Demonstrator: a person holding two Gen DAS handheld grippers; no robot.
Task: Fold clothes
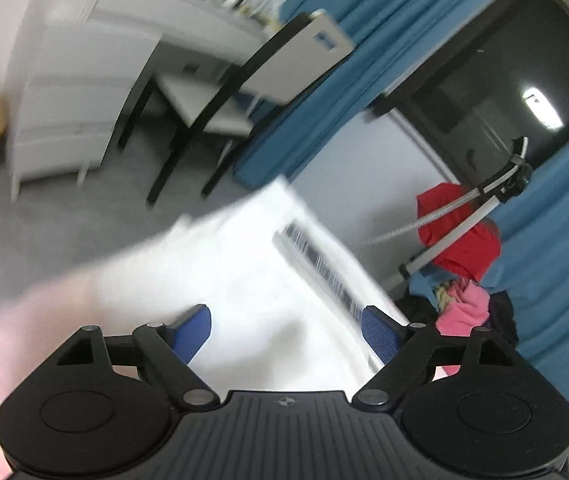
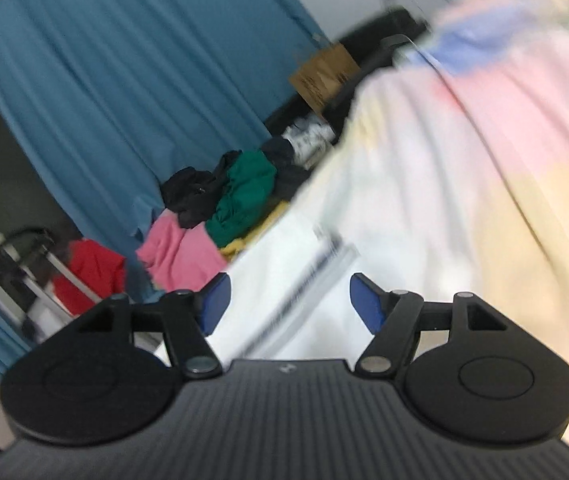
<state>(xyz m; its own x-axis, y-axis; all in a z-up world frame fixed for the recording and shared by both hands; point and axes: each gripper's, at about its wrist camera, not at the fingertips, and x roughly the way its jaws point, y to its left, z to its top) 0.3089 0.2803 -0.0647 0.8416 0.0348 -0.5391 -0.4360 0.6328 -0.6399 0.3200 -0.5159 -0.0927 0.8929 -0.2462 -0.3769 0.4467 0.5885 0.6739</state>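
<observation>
The left gripper had its blue-padded fingers spread wide, nothing between them, over a blurred white garment with pastel pink, yellow and blue patches that lay spread just ahead of it. The right gripper was likewise wide apart above the same garment, holding nothing. Beyond lay a pile of crumpled pink, green and black clothes against a teal pleated curtain, a red cloth beside it

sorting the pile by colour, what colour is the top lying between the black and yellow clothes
Green, clearest in the right wrist view.
</observation>
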